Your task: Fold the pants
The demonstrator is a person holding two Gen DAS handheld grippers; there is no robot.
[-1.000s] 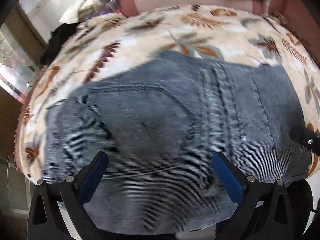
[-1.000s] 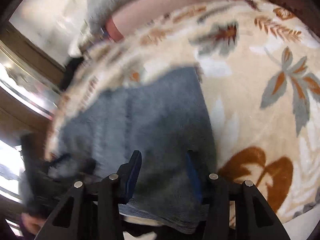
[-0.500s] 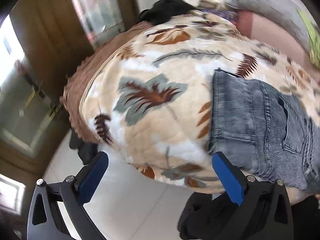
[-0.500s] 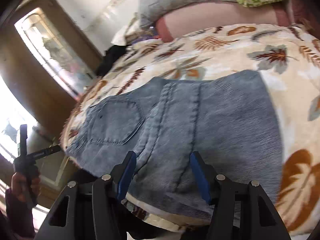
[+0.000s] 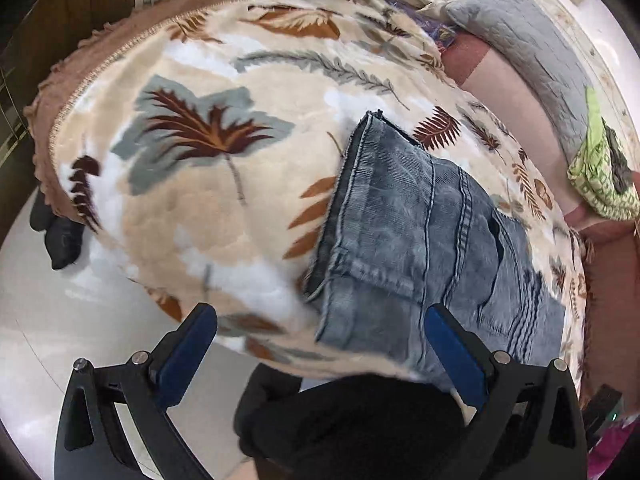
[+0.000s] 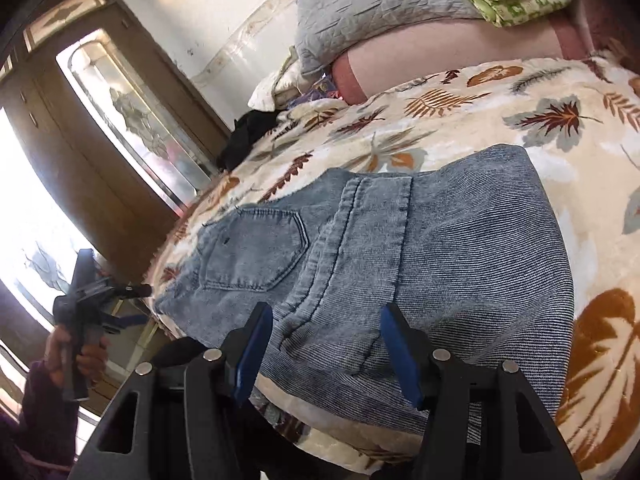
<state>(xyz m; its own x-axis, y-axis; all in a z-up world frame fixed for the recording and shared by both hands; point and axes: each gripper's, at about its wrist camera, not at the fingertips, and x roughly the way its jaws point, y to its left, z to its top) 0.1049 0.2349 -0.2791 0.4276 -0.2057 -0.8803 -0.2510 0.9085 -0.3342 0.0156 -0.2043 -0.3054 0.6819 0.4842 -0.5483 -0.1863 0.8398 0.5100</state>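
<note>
The pants [image 6: 400, 248], of washed blue denim, lay folded into a compact block on the blanket [image 5: 224, 208] with the leaf pattern, close to the blanket's near edge. The right gripper [image 6: 326, 344] hung just above the near border of the pants, its blue fingers [image 6: 400, 354] about half apart; they had just been opening, and no cloth was between them, the denim lying under and beyond the tips. The left gripper [image 5: 320, 354] stood off the side of the pants, past the blanket's edge and over the floor [image 5: 60, 340], with its fingers wide and empty; the end of the pants with the thick band lay ahead and to the right of its tips. The long axis of the block seemed to run across the right gripper's view, from the back pocket [image 6: 252, 248] on the left to the plain folded leg on the right, though the fisheye bends this. I judged the right gripper the nearer one for any last smoothing or a further fold. No brand, label or readable writing could be seen on the pants or the blanket.
</note>
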